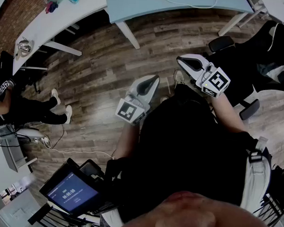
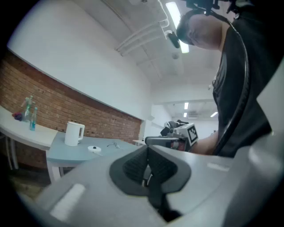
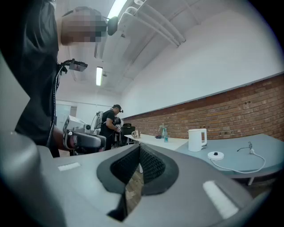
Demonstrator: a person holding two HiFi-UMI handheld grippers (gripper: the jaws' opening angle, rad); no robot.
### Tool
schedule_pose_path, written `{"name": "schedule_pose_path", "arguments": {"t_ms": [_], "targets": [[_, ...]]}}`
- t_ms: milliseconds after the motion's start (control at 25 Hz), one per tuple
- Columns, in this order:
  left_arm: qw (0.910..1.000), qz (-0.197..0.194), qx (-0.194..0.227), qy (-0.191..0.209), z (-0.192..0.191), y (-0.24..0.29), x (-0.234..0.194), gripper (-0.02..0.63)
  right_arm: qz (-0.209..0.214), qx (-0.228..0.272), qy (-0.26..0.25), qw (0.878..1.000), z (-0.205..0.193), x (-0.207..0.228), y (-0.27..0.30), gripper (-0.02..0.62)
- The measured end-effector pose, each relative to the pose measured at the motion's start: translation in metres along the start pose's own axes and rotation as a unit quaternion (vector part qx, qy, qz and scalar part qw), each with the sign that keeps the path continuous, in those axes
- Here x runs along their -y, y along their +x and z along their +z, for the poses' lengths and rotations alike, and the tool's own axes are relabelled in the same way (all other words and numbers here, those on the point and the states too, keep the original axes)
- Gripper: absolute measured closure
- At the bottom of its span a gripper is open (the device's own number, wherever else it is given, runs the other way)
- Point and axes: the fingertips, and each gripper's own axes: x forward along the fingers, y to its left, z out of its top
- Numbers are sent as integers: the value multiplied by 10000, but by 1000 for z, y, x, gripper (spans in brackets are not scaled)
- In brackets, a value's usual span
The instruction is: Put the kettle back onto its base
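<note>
Your left gripper (image 2: 147,165) has its 2 jaws pressed together with nothing between them, and your right gripper (image 3: 138,167) is closed and empty the same way. Both point level, side by side. Well ahead, left of the left gripper's line and right of the right gripper's, the white kettle (image 2: 73,133) stands upright on the blue table (image 2: 62,153), near its round base (image 2: 93,149) but off it.

Open floor (image 1: 101,80) runs ahead to the desk (image 3: 266,146). Above the base (image 3: 215,155) the way down is free. The kettle (image 3: 196,139) stands just left of it, and a cable (image 3: 239,169) loops off right. Seated legs (image 1: 34,108) block the floor's left, a chair (image 1: 276,55) its right.
</note>
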Motion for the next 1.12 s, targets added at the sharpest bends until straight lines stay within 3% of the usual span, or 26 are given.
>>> {"name": "schedule_pose_path", "arguments": {"t_ms": [480,680,1120], "targets": [[9998,-30,191,15,11,1,2,604,73,31,-25,10000,-1,-2,8,592],[10000,35,-40,35,-4,-3,-1,604,135,225,307,9992,4,1,7,592],[10000,9,-28,-30,-9,5,-9,604,129,226,258,9993,-5,13,20,592]]}}
